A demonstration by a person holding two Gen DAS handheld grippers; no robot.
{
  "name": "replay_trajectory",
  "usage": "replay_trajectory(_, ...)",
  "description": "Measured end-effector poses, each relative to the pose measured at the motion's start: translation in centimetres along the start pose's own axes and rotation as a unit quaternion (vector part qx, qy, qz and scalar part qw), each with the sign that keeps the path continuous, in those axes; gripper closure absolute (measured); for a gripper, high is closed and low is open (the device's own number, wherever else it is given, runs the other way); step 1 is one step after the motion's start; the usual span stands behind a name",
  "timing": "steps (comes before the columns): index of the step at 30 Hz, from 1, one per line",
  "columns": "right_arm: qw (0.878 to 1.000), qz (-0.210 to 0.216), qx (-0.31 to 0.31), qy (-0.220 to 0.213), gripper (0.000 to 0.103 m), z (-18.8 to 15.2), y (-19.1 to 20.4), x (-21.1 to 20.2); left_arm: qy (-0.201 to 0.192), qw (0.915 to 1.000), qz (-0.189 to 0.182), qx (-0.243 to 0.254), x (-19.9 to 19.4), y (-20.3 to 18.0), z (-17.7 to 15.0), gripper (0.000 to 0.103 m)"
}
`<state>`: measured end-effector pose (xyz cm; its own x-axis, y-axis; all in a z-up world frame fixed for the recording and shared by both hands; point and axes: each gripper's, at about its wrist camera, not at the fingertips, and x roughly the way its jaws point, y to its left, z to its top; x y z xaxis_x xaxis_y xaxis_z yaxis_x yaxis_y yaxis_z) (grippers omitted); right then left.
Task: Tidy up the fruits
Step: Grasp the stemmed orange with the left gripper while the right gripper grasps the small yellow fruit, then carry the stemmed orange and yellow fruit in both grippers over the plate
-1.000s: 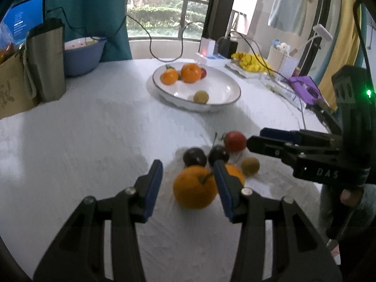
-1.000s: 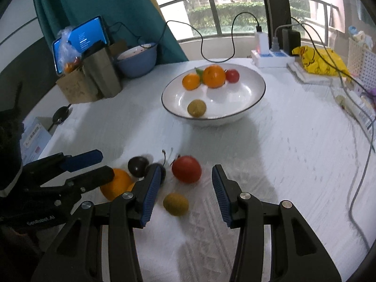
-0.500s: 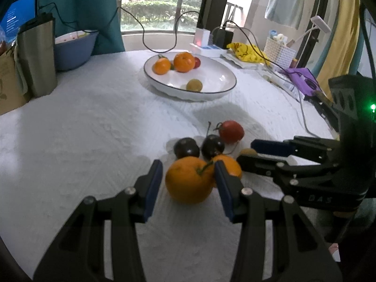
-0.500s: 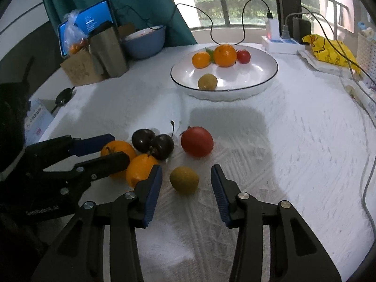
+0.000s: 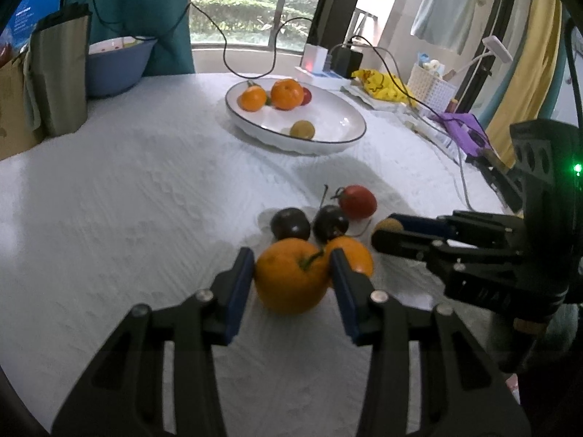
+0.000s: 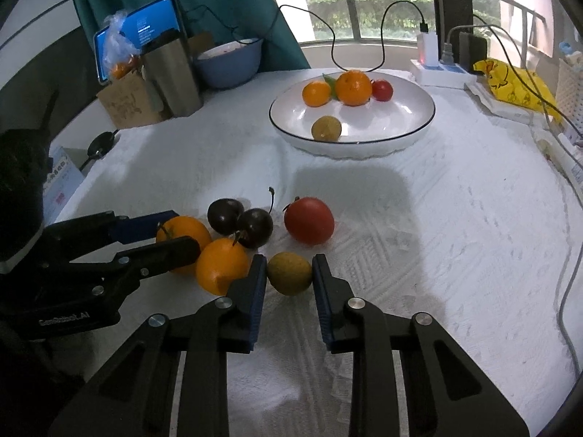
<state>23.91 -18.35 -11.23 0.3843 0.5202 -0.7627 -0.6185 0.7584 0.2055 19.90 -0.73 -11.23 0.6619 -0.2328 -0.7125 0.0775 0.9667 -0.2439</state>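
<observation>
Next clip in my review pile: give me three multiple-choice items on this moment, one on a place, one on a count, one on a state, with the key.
1. Where does the small yellow-brown round fruit nearest the right claw lie?
A. on the blue-rimmed white plate
B. on the white tablecloth between the claw's blue pads
C. in the blue bowl

2. How many fruits lie on the blue-rimmed white plate?
A. two
B. four
C. six

3. How does the left claw stand to the large orange with a green stem?
A. shut far away from it
B. lifting it above the plate
C. its pads flank the orange, which rests on the white tablecloth

Key: 1 B, the fruit sits on the cloth between both pads. 2 B, two oranges, a red fruit and a yellow-brown one are visible. 3 C, one pad on each side, orange on the cloth.
</observation>
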Motion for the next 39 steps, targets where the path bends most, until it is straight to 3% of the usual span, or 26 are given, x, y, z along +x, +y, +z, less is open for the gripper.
replay_trajectory(10,1.0,-0.013,0.0,-0.018,0.076,1.3,-0.7,-1.3,-0.013,0.9999,-0.009,0.005,-1.3,-0.2,0.9,0.059)
replay_trajectory(20,0.999,-0.025,-0.004,-0.035,0.075,3.9,-1.7,-1.9,-0.039,0.999,-0.009,0.016,-2.1,0.1,3.8,0.059)
replay_trajectory(39,0.998,-0.04,-0.005,-0.044,0.075,8.8,-5.1,0.0,-0.054,0.9975,-0.001,0.046,1.5,0.7,9.8,0.059)
